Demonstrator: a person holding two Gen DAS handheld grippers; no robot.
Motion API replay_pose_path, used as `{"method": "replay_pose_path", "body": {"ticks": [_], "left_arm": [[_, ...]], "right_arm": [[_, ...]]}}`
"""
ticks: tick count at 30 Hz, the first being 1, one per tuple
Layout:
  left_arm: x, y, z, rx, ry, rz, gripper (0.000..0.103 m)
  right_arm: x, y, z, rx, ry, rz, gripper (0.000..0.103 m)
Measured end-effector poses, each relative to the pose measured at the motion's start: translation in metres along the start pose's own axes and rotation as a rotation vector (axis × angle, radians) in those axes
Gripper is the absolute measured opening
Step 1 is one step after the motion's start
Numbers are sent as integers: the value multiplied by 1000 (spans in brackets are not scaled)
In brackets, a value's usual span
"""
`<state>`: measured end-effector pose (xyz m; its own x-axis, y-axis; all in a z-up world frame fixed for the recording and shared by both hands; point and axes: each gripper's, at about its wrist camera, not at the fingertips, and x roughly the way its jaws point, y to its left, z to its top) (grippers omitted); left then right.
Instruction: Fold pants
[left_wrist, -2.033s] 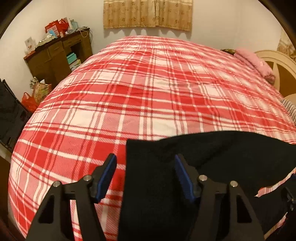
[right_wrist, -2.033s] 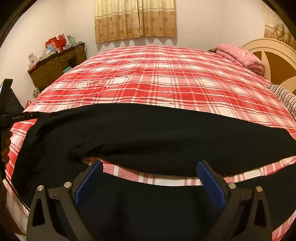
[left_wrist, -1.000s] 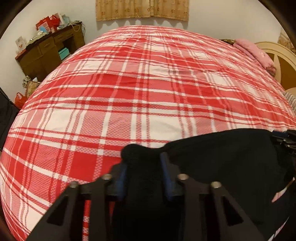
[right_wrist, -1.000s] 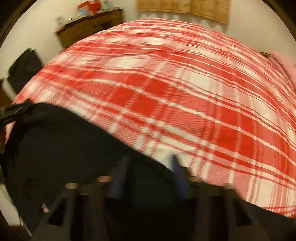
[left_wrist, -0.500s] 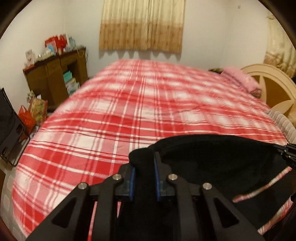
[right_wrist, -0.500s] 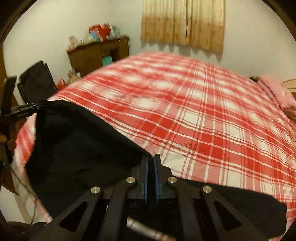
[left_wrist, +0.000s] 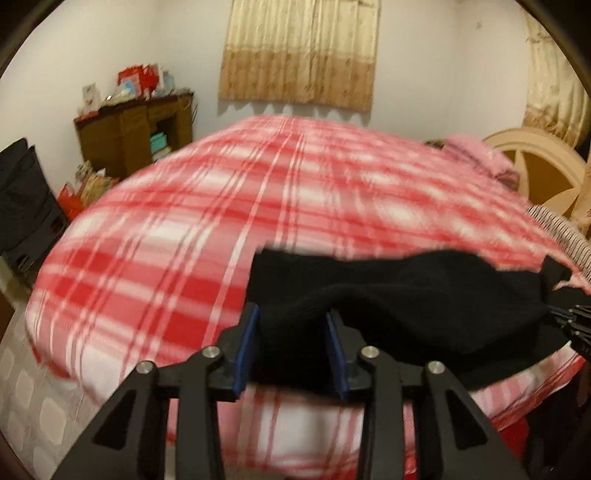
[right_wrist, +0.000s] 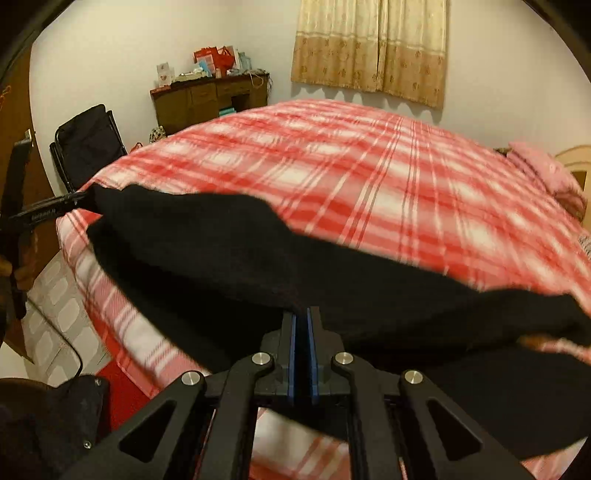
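Observation:
Black pants (left_wrist: 406, 295) hang stretched between my two grippers above the near edge of a bed with a red and white plaid cover (left_wrist: 295, 192). My left gripper (left_wrist: 291, 350) has its blue pads a little apart with a thick bunch of the black fabric between them. My right gripper (right_wrist: 303, 339) is shut tight on the pants' edge (right_wrist: 258, 258). In the right wrist view the left gripper (right_wrist: 48, 210) shows at far left, holding the other end. In the left wrist view the right gripper's tip (left_wrist: 576, 321) shows at far right.
A brown wooden desk (left_wrist: 136, 136) with clutter stands at the back left wall. A black chair (right_wrist: 88, 144) stands left of the bed. A pink pillow (left_wrist: 476, 155) and cream headboard (left_wrist: 543, 173) lie at right. Curtains (left_wrist: 299, 51) hang behind. Tiled floor (left_wrist: 44, 417) lies below left.
Both grippers shut on the pants, lifted them off the bed and pulled back toward the near edge. The left jaws stand wider apart now than half a second ago.

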<state>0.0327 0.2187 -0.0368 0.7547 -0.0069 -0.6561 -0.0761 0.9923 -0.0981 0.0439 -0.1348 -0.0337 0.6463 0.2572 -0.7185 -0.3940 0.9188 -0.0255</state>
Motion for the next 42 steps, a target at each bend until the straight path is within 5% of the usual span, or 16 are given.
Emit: {"method": "replay_pose_path", "body": {"ticks": [6,12,16,19,22,28,32,40,41,42], "left_arm": [[3,12,-16,-10,29,76,66],[-1,18,-21,107,47,176,86],[-14,33,-28,186,55,278,86],[-29,54,-26,127,48,319,86],[-48,52,-13,49,-23,271,86],[-42,-14,23,81,-140,166,86],[-9,-48,30,48,-106,119,86],[40,-52,-21,-16,42,187,86],[39,-53,-25,0,23,201,86],[38,-59,-30,49,-3,232,87]], "right_arm": [[15,9,-29,26,60,10,6],[22,9,-41,-5,109,-13,6],[10,4,-41,-15,130,5,6],[-3,4,-39,-26,111,18,6],[-20,2,-21,33,27,100,6],[-1,9,31,136,-64,231,7],[32,18,50,200,-34,310,8],[66,7,61,311,21,427,9],[70,4,67,333,21,445,15],[73,1,71,347,20,456,36]]}}
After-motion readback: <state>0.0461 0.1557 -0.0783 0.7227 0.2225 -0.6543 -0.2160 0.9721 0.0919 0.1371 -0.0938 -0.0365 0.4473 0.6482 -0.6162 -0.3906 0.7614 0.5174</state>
